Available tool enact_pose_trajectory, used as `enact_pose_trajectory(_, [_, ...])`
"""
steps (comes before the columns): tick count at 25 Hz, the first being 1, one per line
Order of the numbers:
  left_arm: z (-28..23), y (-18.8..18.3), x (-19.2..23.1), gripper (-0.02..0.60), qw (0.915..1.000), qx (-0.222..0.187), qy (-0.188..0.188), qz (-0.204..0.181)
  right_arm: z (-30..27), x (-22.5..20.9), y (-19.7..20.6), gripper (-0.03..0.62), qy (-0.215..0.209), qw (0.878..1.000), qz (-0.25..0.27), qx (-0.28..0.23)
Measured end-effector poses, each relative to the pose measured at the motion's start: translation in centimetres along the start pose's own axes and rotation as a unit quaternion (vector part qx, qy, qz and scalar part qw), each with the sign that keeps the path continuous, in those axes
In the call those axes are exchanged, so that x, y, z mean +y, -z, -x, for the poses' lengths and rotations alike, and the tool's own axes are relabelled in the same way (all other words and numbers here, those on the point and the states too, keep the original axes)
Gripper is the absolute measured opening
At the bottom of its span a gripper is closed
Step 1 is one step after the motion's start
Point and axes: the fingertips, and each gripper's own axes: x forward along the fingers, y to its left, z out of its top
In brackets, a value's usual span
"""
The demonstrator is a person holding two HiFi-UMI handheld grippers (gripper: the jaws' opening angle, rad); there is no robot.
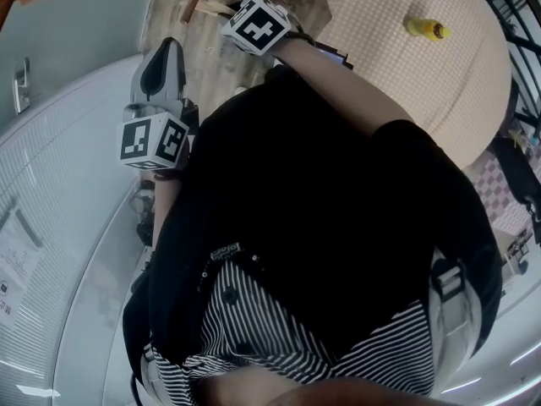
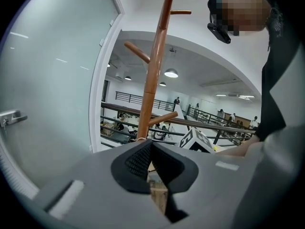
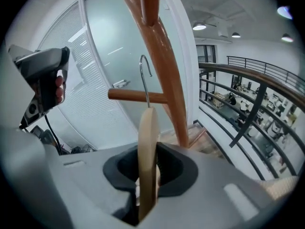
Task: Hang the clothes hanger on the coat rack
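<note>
A pale wooden clothes hanger point(image 3: 147, 142) stands edge-on between the jaws of my right gripper point(image 3: 148, 175), which is shut on it. Its metal hook point(image 3: 145, 73) curves above a level peg point(image 3: 128, 96) of the brown wooden coat rack point(image 3: 167, 80), and the hook's shank crosses that peg; I cannot tell if they touch. My left gripper point(image 2: 151, 149) is shut on nothing, pointing at the coat rack point(image 2: 155, 80) from farther back. It also shows at the left of the right gripper view as the left gripper point(image 3: 45, 80). In the head view only the marker cubes point(image 1: 154, 142) point(image 1: 258, 24) are plain.
A frosted glass door with a metal handle point(image 2: 9, 118) stands left of the rack. Behind the rack runs a dark railing point(image 3: 248, 80) over a lower hall. A round table point(image 1: 397, 74) carries a yellow bottle point(image 1: 427, 29). The person's black shirt fills the head view.
</note>
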Motion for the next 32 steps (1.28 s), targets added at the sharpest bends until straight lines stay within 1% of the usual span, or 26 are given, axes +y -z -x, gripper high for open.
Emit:
enact_pose_trajectory(4, [0.2,0.2,0.3,-0.014,1.0,0.003,0.001,0.0,-1.4,-0.7,0.5,0.057,0.011,1.0,-0.002,0.017])
enact_pose_trajectory(8, [0.5,0.6,0.2,-0.014,1.0,0.005,0.004,0.002,-2.1,-1.1,0.8,0.058,0.029,0.999,0.009,0.02])
enact_pose_trajectory(11, [0.9,0.8,0.2,-0.014,0.9999,0.007,0.01,0.0,-2.6,-1.1,0.9,0.058,0.038,0.999,0.016,0.021])
enact_pose_trajectory(15, [0.9,0.9,0.2,-0.014,0.9998,0.007,0.019,0.003,-3.1,-1.3,1.7,0.06,0.047,0.998,0.014,0.037])
enact_pose_trajectory(17, [0.7,1.0,-0.3,-0.014,0.9995,0.006,0.03,0.004,-2.6,-1.8,1.8,0.068,0.061,0.998,0.002,0.028])
enact_pose_trajectory(19, [0.9,1.2,-0.8,-0.014,0.999,0.006,0.044,0.004,-2.3,-1.8,2.0,0.111,0.065,0.997,-0.021,0.018])
enact_pose_trajectory(22, [2.1,1.6,-1.3,-0.014,0.9981,0.005,0.062,0.001,-1.8,-1.3,2.4,0.14,0.075,0.996,-0.045,0.007])
enact_pose_trajectory(27, [4.7,2.3,-1.6,-0.014,0.9953,-0.004,0.096,-0.003,0.2,-1.1,2.8,0.205,0.129,0.987,-0.087,-0.03])
enact_pose_trajectory(29, [6.4,2.9,-1.4,-0.014,0.994,-0.007,0.109,-0.005,1.1,-0.1,2.7,0.223,0.148,0.984,-0.094,-0.046])
enact_pose_trajectory(32, [9.5,3.7,-0.8,-0.014,0.9923,-0.012,0.123,-0.007,2.8,1.9,2.5,0.233,0.178,0.977,-0.097,-0.069])
